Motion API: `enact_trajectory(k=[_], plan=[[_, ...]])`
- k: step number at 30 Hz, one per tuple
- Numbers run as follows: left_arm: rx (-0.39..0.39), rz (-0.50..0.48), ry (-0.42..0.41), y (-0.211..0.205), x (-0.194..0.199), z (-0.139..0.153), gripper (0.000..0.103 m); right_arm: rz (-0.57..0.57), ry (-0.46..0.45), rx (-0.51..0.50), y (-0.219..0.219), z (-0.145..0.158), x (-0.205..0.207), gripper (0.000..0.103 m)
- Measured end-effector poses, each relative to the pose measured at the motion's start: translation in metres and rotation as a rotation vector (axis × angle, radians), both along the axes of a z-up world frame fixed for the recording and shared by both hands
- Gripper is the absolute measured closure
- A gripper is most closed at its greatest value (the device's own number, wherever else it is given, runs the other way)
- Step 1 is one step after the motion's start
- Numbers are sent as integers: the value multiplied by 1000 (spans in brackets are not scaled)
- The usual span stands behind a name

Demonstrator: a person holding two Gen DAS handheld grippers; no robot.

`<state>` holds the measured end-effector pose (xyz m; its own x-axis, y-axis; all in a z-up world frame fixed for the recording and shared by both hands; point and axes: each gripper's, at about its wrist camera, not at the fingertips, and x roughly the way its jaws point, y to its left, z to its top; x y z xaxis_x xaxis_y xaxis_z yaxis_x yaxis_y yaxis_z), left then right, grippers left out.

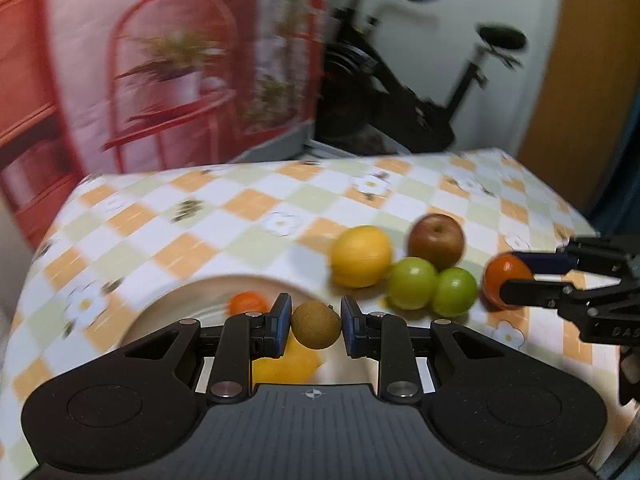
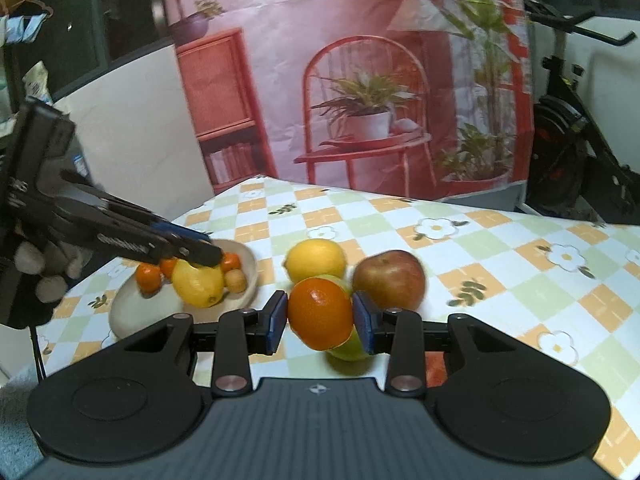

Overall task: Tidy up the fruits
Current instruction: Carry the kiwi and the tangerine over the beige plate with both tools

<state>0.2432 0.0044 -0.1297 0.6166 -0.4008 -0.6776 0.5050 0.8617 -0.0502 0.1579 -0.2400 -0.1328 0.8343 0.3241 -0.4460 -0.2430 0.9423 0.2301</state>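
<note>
My left gripper (image 1: 316, 322) is shut on a small brown round fruit (image 1: 316, 327), held just above a cream bowl (image 1: 188, 294) that contains a small orange (image 1: 247, 303) and a lemon (image 1: 286, 366). My right gripper (image 2: 320, 316) is shut on an orange (image 2: 318, 312) over a green fruit (image 2: 352, 349). A yellow lemon (image 2: 316, 260) and a red apple (image 2: 389, 278) lie just beyond. The left wrist view shows two green fruits (image 1: 432, 286) beside the right gripper (image 1: 520, 276). In the right wrist view the left gripper (image 2: 204, 254) hovers over the bowl (image 2: 250, 268).
The table wears a checked orange, green and white cloth (image 2: 500, 248). Its far edge meets a printed pink backdrop (image 2: 360, 80). An exercise bike (image 1: 400, 92) stands behind the table. A gloved hand (image 2: 40, 268) grips the left gripper's handle.
</note>
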Motion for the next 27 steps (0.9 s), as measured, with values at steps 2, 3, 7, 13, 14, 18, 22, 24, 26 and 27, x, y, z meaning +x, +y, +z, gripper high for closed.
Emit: enact_trajectory(k=[2, 3, 7, 13, 14, 18, 22, 24, 26, 27], plan=[[-20, 50, -9, 18, -5, 3, 75, 20, 4, -10, 10, -1, 5, 65], [-28, 71, -15, 26, -8, 4, 75, 31, 5, -15, 15, -1, 8, 65], [-49, 134, -40, 49, -18, 7, 75, 84, 12, -26, 38, -3, 20, 65], [-73, 156, -28, 62, -22, -1, 75, 179, 46, -54, 75, -9, 37, 65], [-70, 158, -23, 62, -21, -3, 75, 196, 51, -64, 81, -10, 40, 65], [-49, 159, -4, 66, -19, -12, 75, 244, 69, -99, 102, -15, 48, 65], [-38, 159, 23, 76, -20, -18, 75, 276, 89, -125, 115, -21, 56, 65], [-35, 151, 33, 78, -23, -21, 75, 289, 101, -139, 120, -23, 59, 65], [-28, 137, 41, 78, -25, -25, 75, 295, 113, -149, 123, -27, 62, 65], [-18, 131, 44, 77, -25, -27, 75, 297, 117, -149, 124, -28, 63, 65]])
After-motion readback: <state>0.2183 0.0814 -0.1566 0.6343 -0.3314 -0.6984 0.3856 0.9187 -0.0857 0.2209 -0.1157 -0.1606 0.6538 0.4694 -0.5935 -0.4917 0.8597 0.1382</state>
